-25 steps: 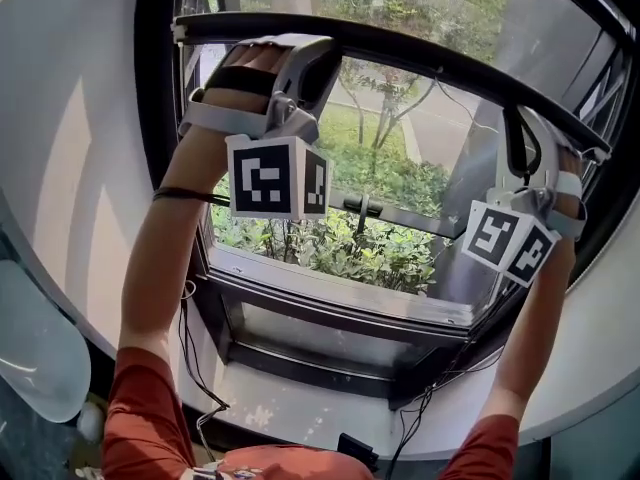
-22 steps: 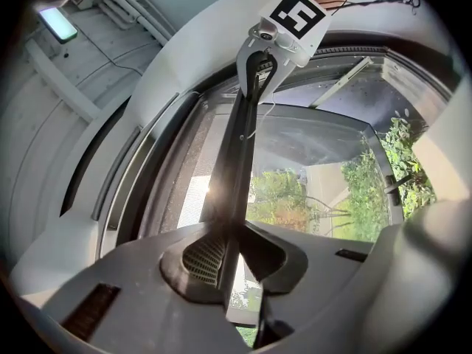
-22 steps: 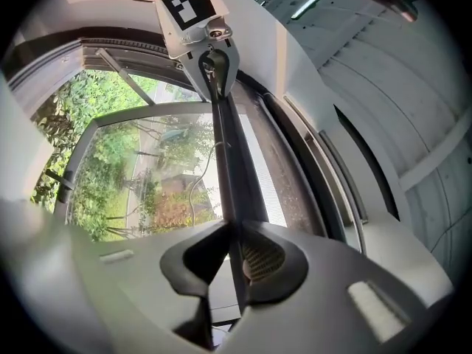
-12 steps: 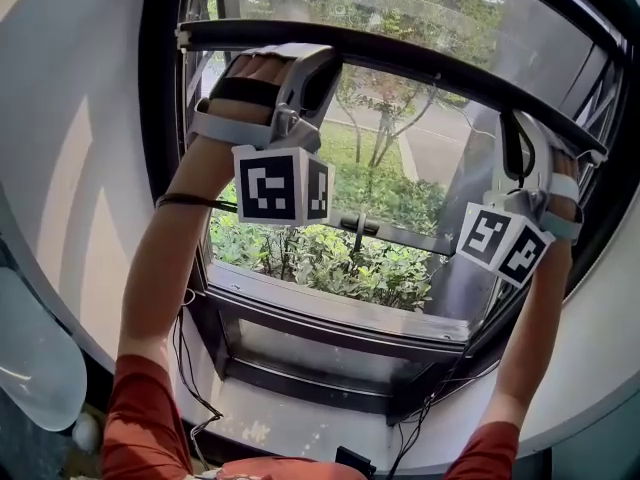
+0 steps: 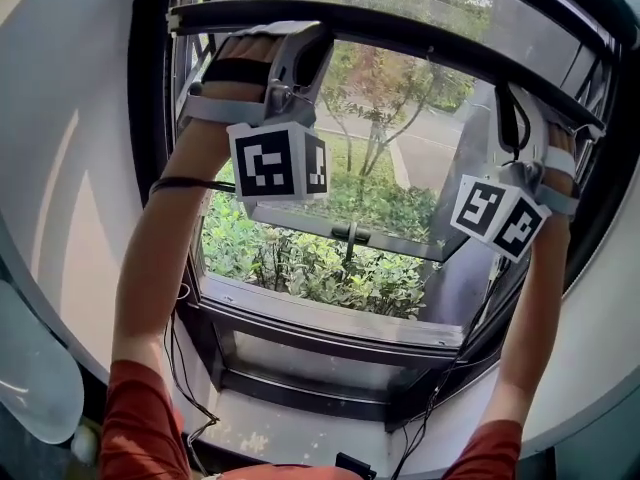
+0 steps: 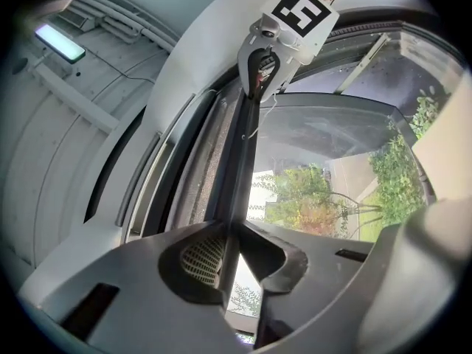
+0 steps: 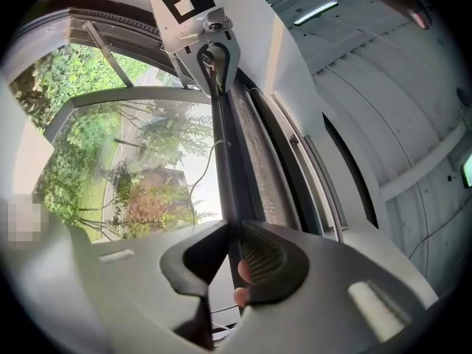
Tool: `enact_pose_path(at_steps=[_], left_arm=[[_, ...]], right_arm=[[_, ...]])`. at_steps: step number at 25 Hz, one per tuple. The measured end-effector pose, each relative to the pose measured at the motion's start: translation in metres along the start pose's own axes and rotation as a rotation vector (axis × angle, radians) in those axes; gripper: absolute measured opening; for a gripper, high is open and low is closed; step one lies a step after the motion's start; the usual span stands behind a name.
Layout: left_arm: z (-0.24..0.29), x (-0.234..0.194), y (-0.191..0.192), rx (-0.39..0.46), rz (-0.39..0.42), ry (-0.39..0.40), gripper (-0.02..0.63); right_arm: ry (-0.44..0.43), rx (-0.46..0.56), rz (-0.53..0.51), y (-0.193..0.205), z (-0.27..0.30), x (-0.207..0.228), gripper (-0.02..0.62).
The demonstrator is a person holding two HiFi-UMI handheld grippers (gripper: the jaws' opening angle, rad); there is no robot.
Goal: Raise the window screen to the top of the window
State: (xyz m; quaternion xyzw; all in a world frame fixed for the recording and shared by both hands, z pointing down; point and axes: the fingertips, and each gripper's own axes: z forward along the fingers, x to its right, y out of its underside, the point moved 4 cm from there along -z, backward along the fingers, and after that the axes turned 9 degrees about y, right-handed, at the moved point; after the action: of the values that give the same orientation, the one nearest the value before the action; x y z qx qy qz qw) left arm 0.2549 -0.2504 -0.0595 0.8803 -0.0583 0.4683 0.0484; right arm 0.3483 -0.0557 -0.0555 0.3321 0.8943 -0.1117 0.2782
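The window screen's dark bottom bar (image 5: 400, 40) runs across the upper window, sloping down to the right. My left gripper (image 5: 300, 30) is shut on the bar near its left end, and my right gripper (image 5: 515, 103) is shut on it near the right end. In the left gripper view the bar (image 6: 240, 161) passes between the pads of my left gripper (image 6: 230, 253) and runs on to the right gripper (image 6: 265, 61). In the right gripper view the bar (image 7: 228, 168) is pinched in my right gripper (image 7: 237, 260), with the left gripper (image 7: 214, 61) at its far end.
Below the bar the window frame's sill (image 5: 330, 318) and an outward-opened pane with a handle (image 5: 350, 233) show, with bushes and trees outside. Cables (image 5: 190, 368) hang under the sill. White wall (image 5: 70, 168) flanks the left. A ceiling light (image 6: 63, 41) is overhead.
Both grippers have risen with the bar held between them, so the bar now sits higher in the window opening and more of the outside shows beneath it.
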Motion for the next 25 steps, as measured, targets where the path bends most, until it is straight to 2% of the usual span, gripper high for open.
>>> enact_pose_path(at_steps=[7, 13, 25], left_arm=[[0.017, -0.027, -0.002, -0.013, -0.010, -0.096, 0.044], [0.030, -0.050, 0.000, -0.048, 0.012, -0.112, 0.044], [0.054, -0.079, -0.005, -0.058, 0.036, -0.134, 0.043]], right_arm=[[0.051, -0.015, 0.001, -0.001, 0.026, 0.019, 0.066], [0.074, -0.017, -0.008, -0.005, 0.049, 0.033, 0.066], [0.113, -0.027, -0.033, -0.002, 0.078, 0.054, 0.064]])
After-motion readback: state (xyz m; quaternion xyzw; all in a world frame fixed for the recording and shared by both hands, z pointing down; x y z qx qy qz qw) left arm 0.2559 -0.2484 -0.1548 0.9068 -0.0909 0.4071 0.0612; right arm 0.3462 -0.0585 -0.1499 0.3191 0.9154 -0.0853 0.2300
